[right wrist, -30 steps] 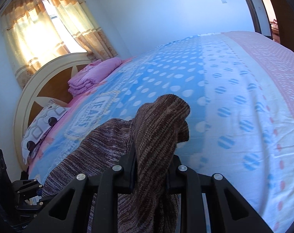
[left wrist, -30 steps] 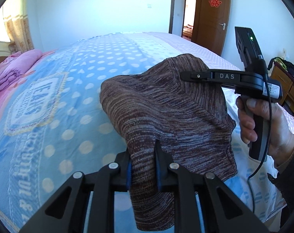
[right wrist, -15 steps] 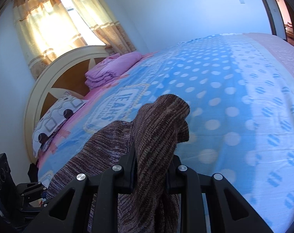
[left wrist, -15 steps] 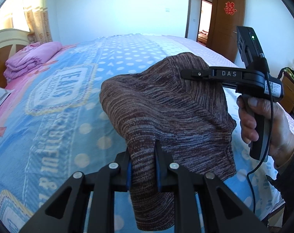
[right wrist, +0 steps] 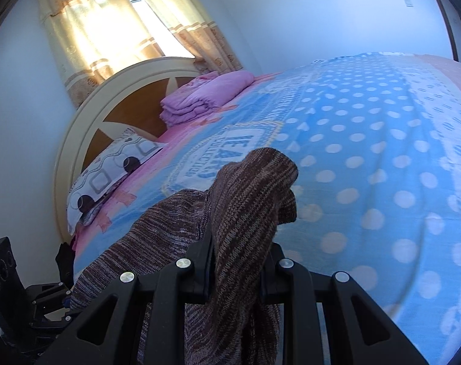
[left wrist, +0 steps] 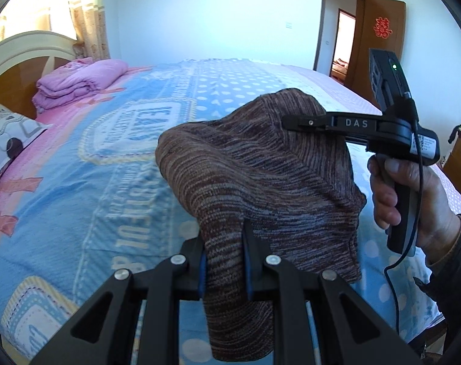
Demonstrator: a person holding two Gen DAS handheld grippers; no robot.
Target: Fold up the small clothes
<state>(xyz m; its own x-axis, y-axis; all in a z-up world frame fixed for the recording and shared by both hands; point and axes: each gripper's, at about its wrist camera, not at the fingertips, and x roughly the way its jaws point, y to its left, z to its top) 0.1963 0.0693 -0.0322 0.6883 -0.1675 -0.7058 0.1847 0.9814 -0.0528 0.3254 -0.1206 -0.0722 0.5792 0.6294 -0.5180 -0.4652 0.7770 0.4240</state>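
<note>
A brown striped knit garment [left wrist: 261, 188] hangs in the air above the bed, stretched between both grippers. My left gripper [left wrist: 224, 261] is shut on one bunched edge of it, low in the left wrist view. In the same view my right gripper [left wrist: 294, 121] comes in from the right, held by a hand [left wrist: 413, 200], and clamps the garment's far top edge. The right wrist view shows my right gripper [right wrist: 239, 261] shut on a thick fold of the knit garment [right wrist: 248, 200], the rest trailing down to the left.
The bed [left wrist: 78, 200] has a blue dotted cover with a pink strip. A folded pink blanket [right wrist: 206, 97] and a patterned pillow [right wrist: 109, 173] lie by the curved headboard [right wrist: 78, 127]. An open wooden door [left wrist: 379, 42] stands at the far right, a dresser [left wrist: 458, 164] beside it.
Both grippers have carried the garment sideways along the bed towards the headboard; the pink blanket, pillow and headboard have come further into view. The grips on the garment are unchanged.
</note>
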